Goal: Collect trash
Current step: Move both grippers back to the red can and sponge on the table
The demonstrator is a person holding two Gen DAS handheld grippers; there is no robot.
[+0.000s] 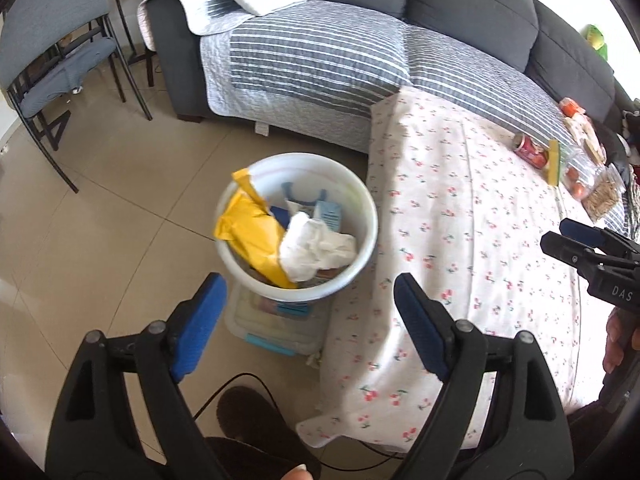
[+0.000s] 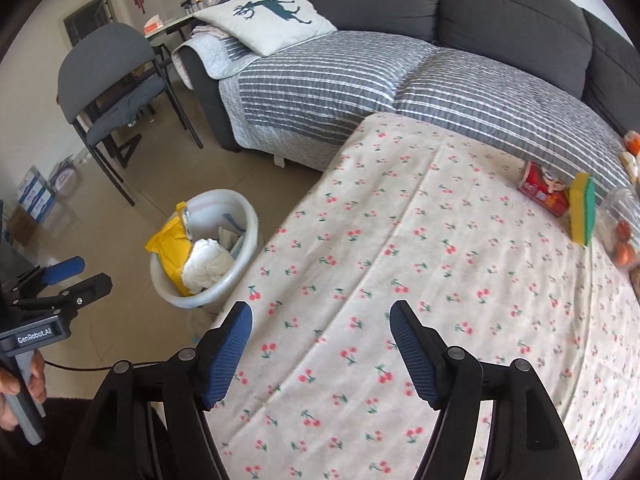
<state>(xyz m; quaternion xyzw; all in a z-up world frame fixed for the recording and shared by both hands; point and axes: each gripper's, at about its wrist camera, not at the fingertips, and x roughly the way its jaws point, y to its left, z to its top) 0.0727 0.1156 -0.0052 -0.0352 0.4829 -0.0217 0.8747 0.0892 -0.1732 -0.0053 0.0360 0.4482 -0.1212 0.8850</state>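
Observation:
A white bin (image 1: 362,200) stands on the floor beside the table; it also shows in the right wrist view (image 2: 250,220). It holds a yellow bag (image 1: 252,236), crumpled white paper (image 1: 316,248) and blue scraps. My left gripper (image 1: 310,300) is open and empty, just above and in front of the bin. My right gripper (image 2: 320,320) is open and empty over the cherry-print tablecloth (image 2: 400,260). A red can (image 2: 542,192) lies on its side at the table's far right, next to a yellow-green sponge (image 2: 582,208).
A grey sofa with a striped cover (image 2: 360,76) runs behind the table. A grey chair (image 2: 108,80) stands at the left. A clear lidded box (image 1: 276,324) sits under the bin. Food containers (image 1: 592,176) crowd the table's far right edge. A foot (image 1: 256,420) and cable lie below.

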